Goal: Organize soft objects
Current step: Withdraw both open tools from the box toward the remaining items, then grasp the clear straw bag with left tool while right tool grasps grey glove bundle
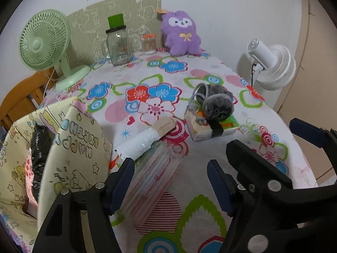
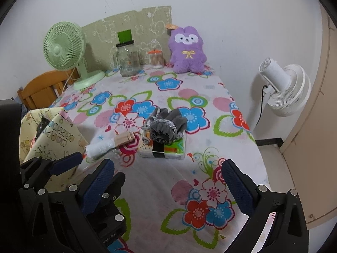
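Both grippers hang low over the near edge of the flowered table [image 2: 160, 177], side by side, and neither holds anything. The left gripper [image 1: 170, 181] has its jaws spread apart; a clear ribbed plastic sleeve [image 1: 151, 181] lies on the cloth under the left jaw, running up and left toward a white padded roll [image 1: 137, 145] with a wooden end. The right gripper [image 2: 168, 179] is also spread wide, with only bare tablecloth between its jaws.

The soft thing nearest to hand is the grey scrunchie bundle [image 2: 166, 126], sitting on top of a small tissue pack [image 2: 162, 149] at the centre of the right wrist view. It lies straight ahead of the right gripper, up the frame from the gap between its jaws, with clear cloth between. In the left wrist view the same bundle [image 1: 212, 101] sits right of centre, so the left gripper would have to cross over. The right gripper looks the better placed of the two.

The bundle's long side seems to run left to right across the frame, though the folds make this hard to judge. The purple plush toy [image 2: 187, 50] stands against the wall at the top centre, well apart from both grippers. A patterned gift bag [image 1: 69, 147] stands open at the lower left, close by the left gripper.
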Tool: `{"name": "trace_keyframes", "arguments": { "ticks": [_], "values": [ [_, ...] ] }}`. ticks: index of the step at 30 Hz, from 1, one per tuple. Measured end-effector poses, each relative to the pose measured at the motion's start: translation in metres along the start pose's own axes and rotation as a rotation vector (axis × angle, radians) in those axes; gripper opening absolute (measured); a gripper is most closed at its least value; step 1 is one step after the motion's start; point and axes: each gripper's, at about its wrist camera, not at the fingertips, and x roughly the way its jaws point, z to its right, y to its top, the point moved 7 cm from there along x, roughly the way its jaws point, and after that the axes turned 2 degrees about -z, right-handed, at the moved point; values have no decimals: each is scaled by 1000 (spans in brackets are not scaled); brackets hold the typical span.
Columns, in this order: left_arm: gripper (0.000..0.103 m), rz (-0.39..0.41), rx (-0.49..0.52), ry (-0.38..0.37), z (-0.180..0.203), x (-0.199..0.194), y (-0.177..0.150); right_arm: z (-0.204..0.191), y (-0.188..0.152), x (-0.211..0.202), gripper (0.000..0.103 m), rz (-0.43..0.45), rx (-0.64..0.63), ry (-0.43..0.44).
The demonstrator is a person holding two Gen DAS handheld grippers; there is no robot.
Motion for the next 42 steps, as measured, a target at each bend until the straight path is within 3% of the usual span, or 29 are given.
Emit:
{"name": "trace_keyframes", "arguments": {
  "ticks": [15,17,18,19,28,42],
  "values": [
    [67,-50,-1,13,-3,23,-12,1,-17,27,103,-64,11,-3],
    [58,-53,-11,21,-5,23,-12,0,-16,29,103,-64,13,8],
    [47,-51,-15,29,-7,23,-12,-1,-15,29,103,-62,12,8],
    [43,-48,-20,40,-9,22,-11,-1,-14,30,103,-60,9,8],
    [22,-67,-6,-5,-5,19,-9,-6,-6,30,103,-36,-2,28],
    [19,-44,-42,-34,6,18,13,-1,22,37,103,27,-1,25]
  ]
}}
